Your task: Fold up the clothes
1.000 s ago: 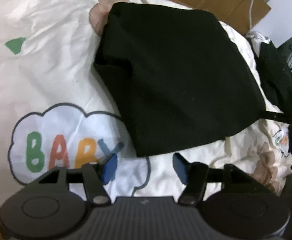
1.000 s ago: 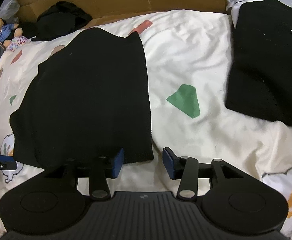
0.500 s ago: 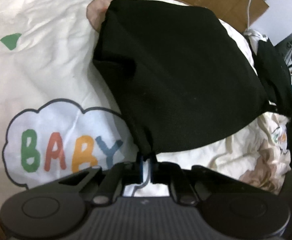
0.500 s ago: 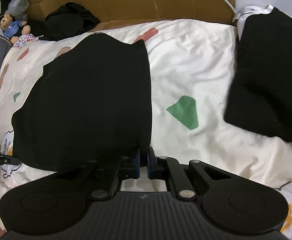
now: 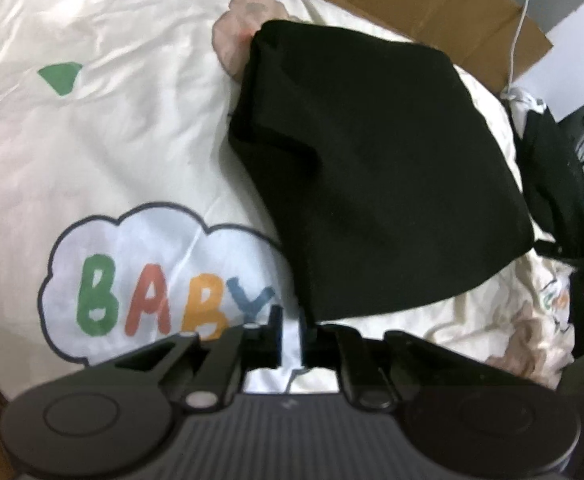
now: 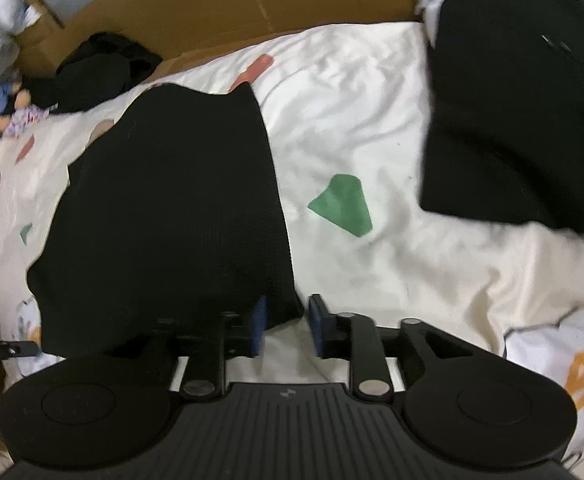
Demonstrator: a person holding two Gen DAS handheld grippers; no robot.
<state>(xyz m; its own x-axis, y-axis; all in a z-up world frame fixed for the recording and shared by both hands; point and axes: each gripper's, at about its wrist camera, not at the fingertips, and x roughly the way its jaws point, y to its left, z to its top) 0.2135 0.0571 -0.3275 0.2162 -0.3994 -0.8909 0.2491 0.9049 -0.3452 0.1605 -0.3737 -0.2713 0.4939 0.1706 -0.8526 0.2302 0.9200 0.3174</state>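
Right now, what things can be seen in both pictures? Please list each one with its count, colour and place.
folded garment: one, black, on the bed cover, its near corners at the two grippers
second garment: one, black, on the bed cover to the right in the right wrist view
bed cover: one, cream with coloured patches and a cloud print reading BABY, under the garments
cardboard: brown, along the far edge of the bed cover
dark clothes: one heap, black, on the cardboard, far left
soft toy: one or two, blue and tan, far left edge
cable: one, white, across the cardboard
left gripper: black, blue pads, narrow gap, garment corner beside it
right gripper: black, blue pads, jaws just opened, garment corner between them
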